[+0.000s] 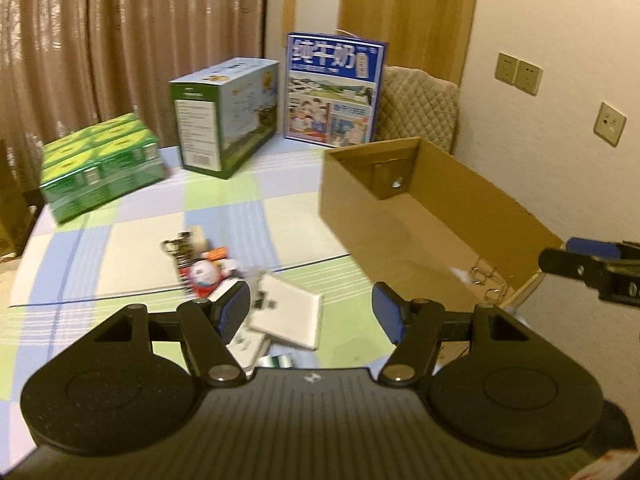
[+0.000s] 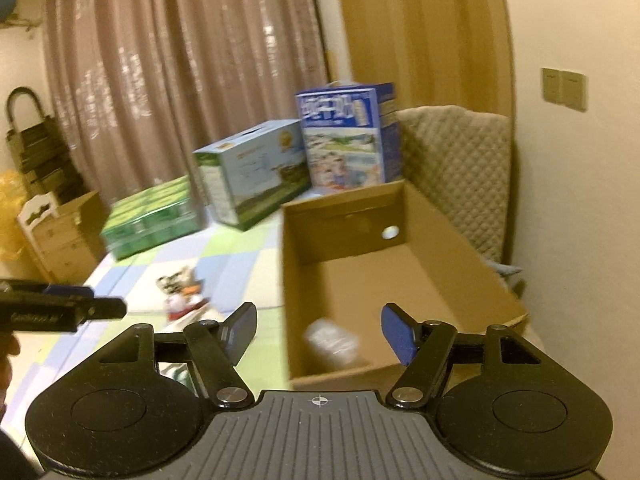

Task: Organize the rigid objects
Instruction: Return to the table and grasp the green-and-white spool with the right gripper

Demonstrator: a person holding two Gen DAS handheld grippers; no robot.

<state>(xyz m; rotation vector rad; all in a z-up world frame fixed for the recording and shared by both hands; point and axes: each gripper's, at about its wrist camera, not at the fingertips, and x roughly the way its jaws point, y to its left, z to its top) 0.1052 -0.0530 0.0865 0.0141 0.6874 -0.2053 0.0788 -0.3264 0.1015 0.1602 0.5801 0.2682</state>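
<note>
A pile of small rigid objects (image 1: 208, 268) lies on the checked tablecloth: a metal clip, a red and white toy egg (image 1: 204, 273), a flat white box (image 1: 290, 310) and small packets. My left gripper (image 1: 310, 312) is open and empty just above the white box. An open cardboard box (image 1: 404, 236) stands to the right; metal clips (image 1: 486, 276) lie at its near end. My right gripper (image 2: 320, 332) is open and empty above the cardboard box (image 2: 392, 276), over a blurred white object (image 2: 332, 340) inside it. The pile shows in the right wrist view (image 2: 182, 294).
Green drink cartons (image 1: 102, 164), a green and white carton (image 1: 226, 114) and a blue milk carton (image 1: 332, 90) stand at the table's far side. A quilted chair back (image 1: 418, 106) is behind the cardboard box. Curtains and a wall with switches surround the table.
</note>
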